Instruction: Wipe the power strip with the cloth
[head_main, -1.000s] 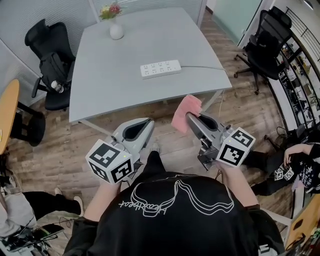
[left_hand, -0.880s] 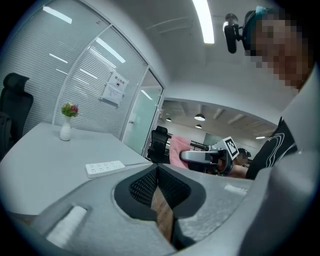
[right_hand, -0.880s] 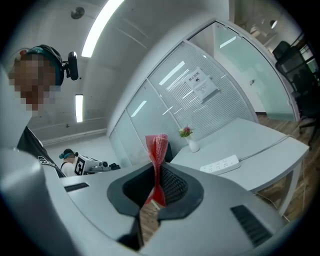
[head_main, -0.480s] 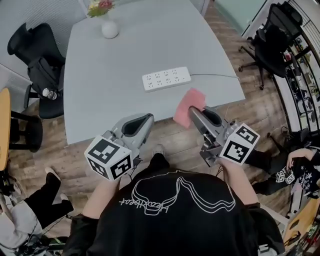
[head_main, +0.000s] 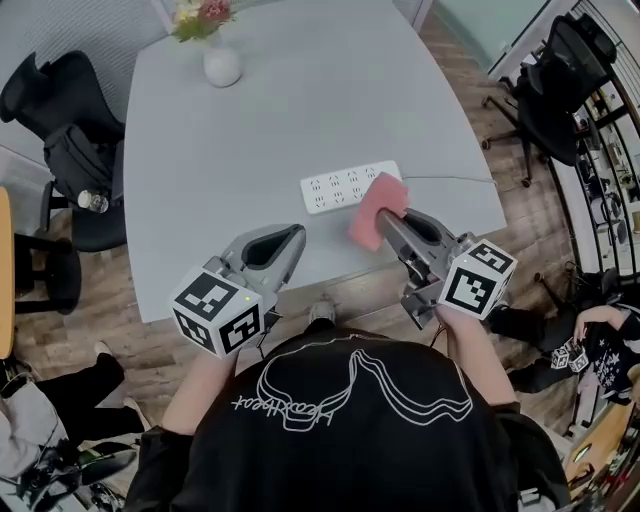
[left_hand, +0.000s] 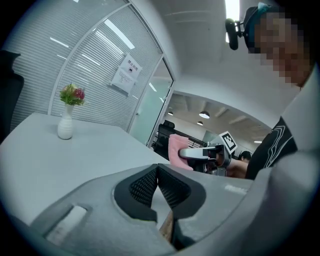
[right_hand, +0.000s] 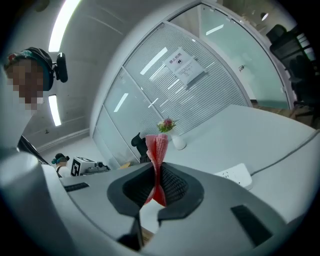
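Looking down in the head view, the power strip (head_main: 345, 188) lies on the table (head_main: 250, 120) with its long axis running left to right and its cord trailing off to the right. The right gripper (head_main: 384, 224) is far nearer, and its pink cloth (head_main: 376, 208) overlaps the strip's right end. The left gripper (head_main: 284, 243) sits apart to the left.

The left gripper view shows its jaws pressed together on nothing.

In the right gripper view the jaws pinch the cloth upright. The strip lies ahead and to the right, apparently not yet touched.
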